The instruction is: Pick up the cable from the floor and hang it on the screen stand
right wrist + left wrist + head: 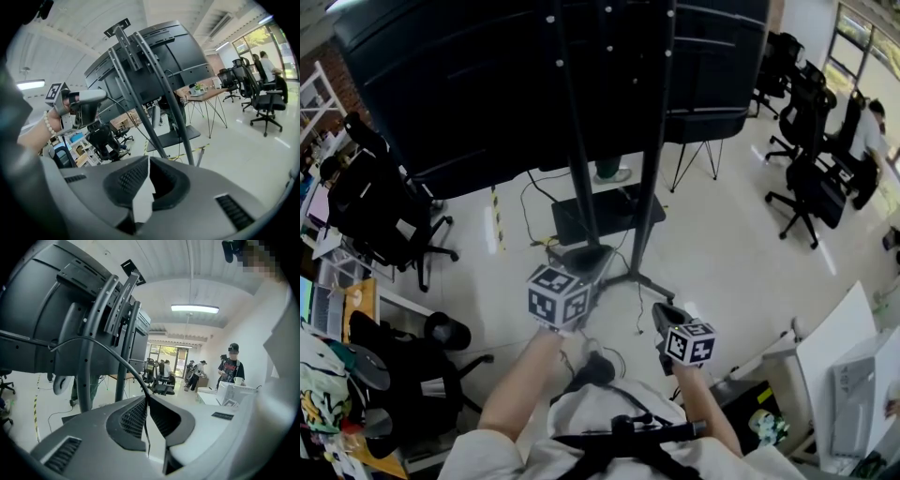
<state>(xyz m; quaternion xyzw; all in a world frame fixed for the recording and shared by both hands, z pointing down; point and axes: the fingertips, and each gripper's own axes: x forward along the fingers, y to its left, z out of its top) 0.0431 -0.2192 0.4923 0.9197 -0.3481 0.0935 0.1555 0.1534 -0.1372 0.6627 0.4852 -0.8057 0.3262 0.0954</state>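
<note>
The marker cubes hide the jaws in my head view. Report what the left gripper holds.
Observer: The left gripper is shut on a thin black cable, pinched at the jaw tips.
Operator: Trace the cable from there.
Observer: It arcs up and left, across a stand upright, against the dark back of the screen.
Operator: Now report the right gripper.
Observer: Nothing lies between its jaws, which stand a slit apart.

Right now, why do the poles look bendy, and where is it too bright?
Left gripper view: the wide lens bows the screen stand, and the ceiling light glares white. Right gripper view: same bending, black corners. Head view: sharp, evenly lit.
</note>
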